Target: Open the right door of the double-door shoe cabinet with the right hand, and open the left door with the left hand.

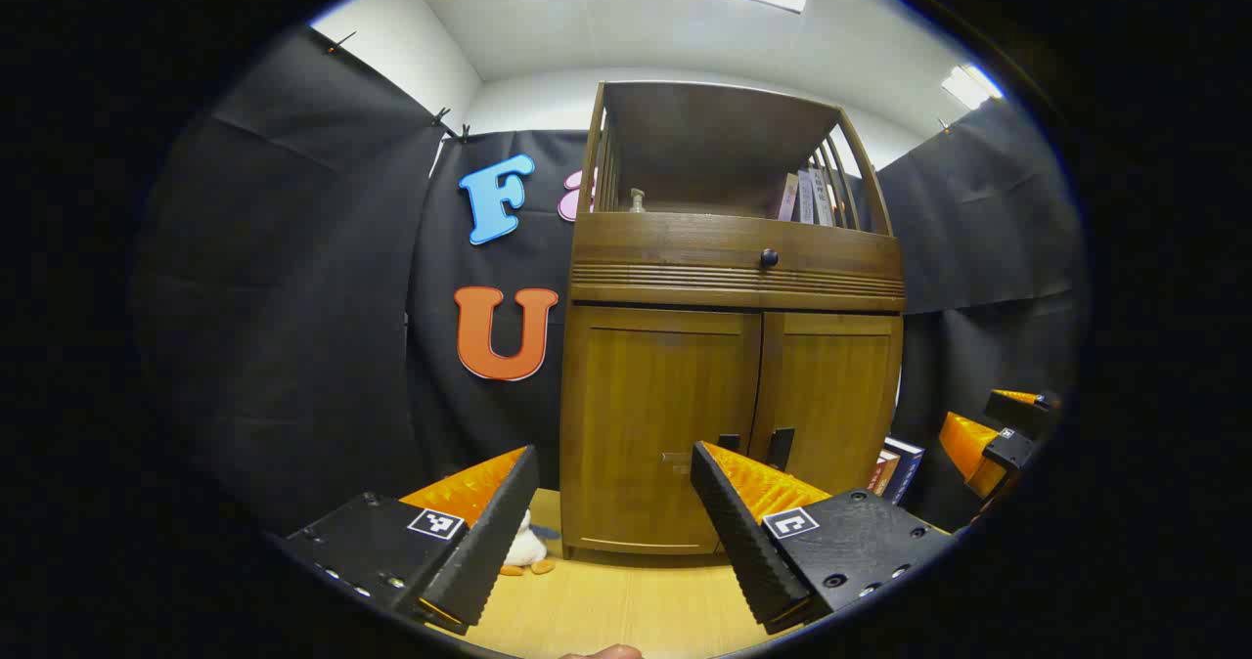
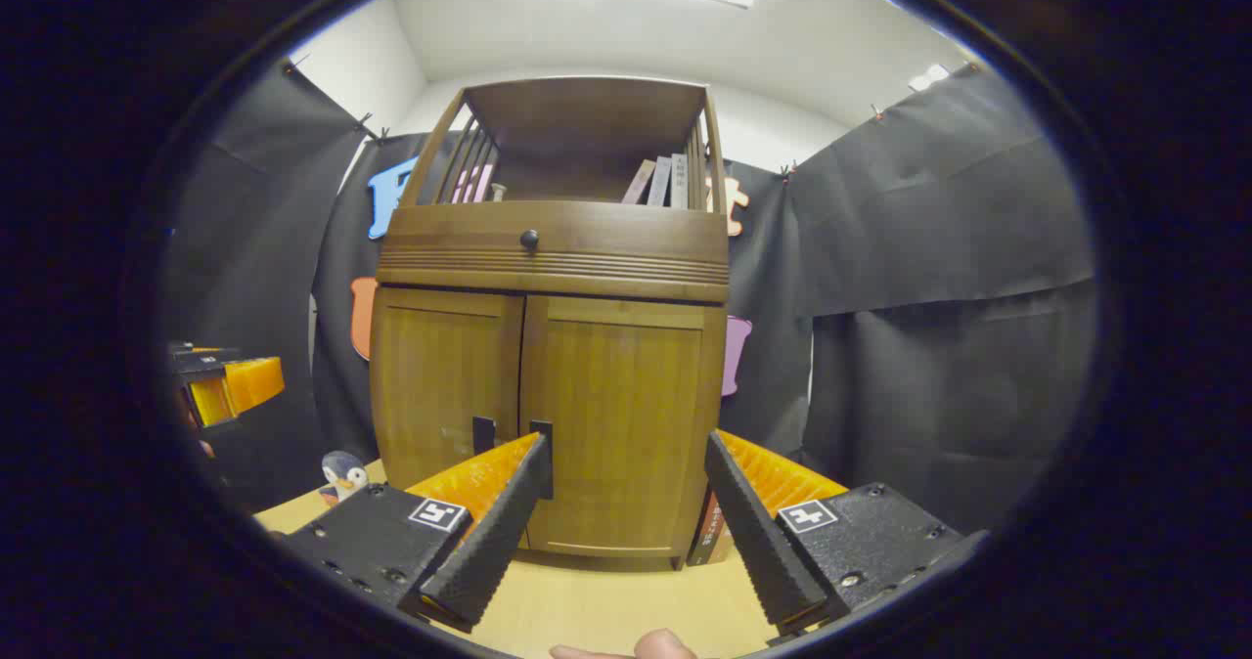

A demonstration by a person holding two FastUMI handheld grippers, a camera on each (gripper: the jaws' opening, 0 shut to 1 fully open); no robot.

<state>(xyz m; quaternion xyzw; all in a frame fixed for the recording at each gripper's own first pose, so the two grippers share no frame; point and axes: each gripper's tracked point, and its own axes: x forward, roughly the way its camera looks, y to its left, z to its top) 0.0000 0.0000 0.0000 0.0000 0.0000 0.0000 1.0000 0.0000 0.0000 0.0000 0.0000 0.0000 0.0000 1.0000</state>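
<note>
No brand or legible writing shows on the shoe cabinet; the spines of the books on its open top shelf carry print too small to read. The cabinet is brown wood and stands at the centre of both views on a light wooden floor, with a ribbed drawer band and a round dark knob above two closed doors. The left door and right door meet at a middle seam, each with a small dark handle low beside it. The left gripper has its fingers spread apart in front of the left door, touching nothing. The right gripper likewise has its fingers wide apart before the right door, its left finger overlapping the right door's handle in the picture. A toy penguin sits at the cabinet's lower left, and more books lean at its lower right.
</note>
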